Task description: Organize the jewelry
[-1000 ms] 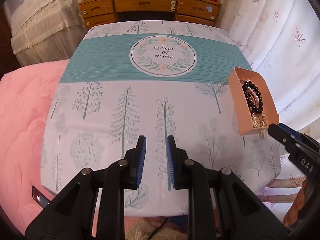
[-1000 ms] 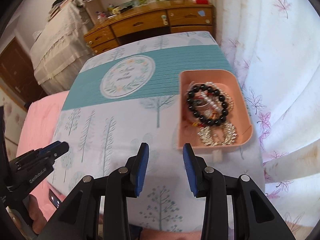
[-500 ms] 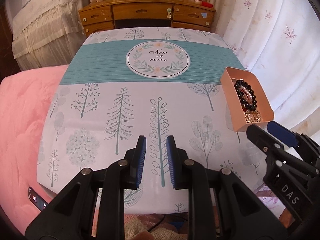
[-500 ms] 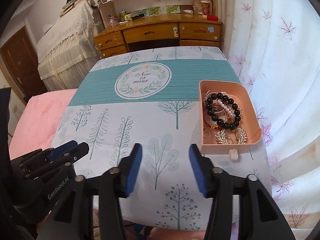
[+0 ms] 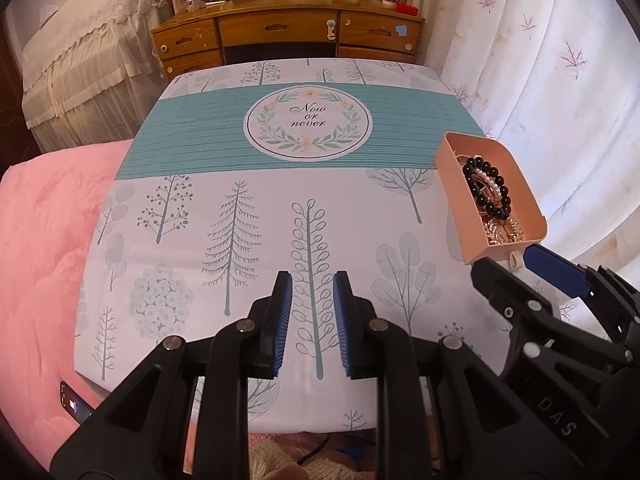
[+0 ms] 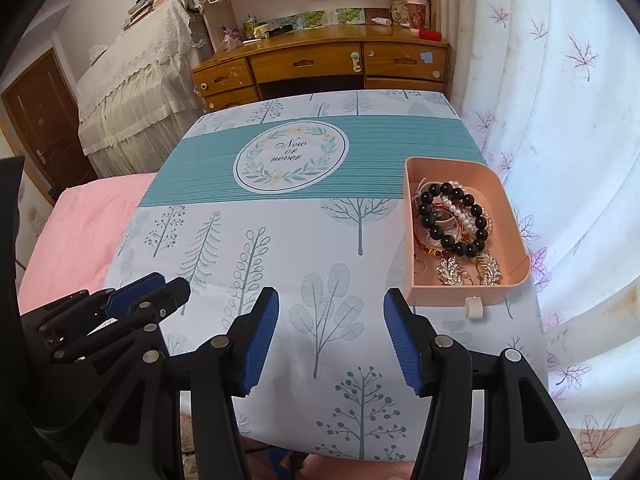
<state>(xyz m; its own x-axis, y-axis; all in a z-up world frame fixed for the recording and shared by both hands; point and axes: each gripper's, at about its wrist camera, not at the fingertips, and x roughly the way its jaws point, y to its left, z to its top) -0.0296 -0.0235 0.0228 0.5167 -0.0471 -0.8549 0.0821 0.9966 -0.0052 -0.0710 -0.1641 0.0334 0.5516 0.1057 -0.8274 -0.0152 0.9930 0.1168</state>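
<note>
I hold 2 black grippers with blue ribbed pads above the near edge of a table covered by a white cloth printed with grey-green trees (image 6: 320, 240), with a teal band and a round "Now or never" wreath emblem (image 6: 290, 156) across its far half. My right gripper (image 6: 331, 336) has just been opening its jaws; they now stand fairly wide apart with only the cloth showing between them, gripping nothing. My left gripper (image 5: 313, 322) has its jaws drawn close, a narrow gap left between the pads, and nothing is caught there either. In the right wrist view the left gripper shows at the lower left, above the cloth's near left corner; in the left wrist view the right gripper's tips sit just near of the tray. The shallow peach-pink plastic tray (image 6: 510, 200) rests on the right side of the table, close to the right edge, with a small white tab on its near wall. Inside it lie a black round-bead bracelet (image 6: 450, 218), a white pearl strand (image 6: 466, 210) tangled with red cord pieces, and gold leaf-shaped ornaments (image 6: 470, 270) at the near end. A pink quilt (image 5: 40, 240) lies to the left, a wooden desk with drawers (image 6: 320, 64) stands beyond the far edge, and a white leaf-print curtain (image 6: 568, 120) hangs on the right.
</note>
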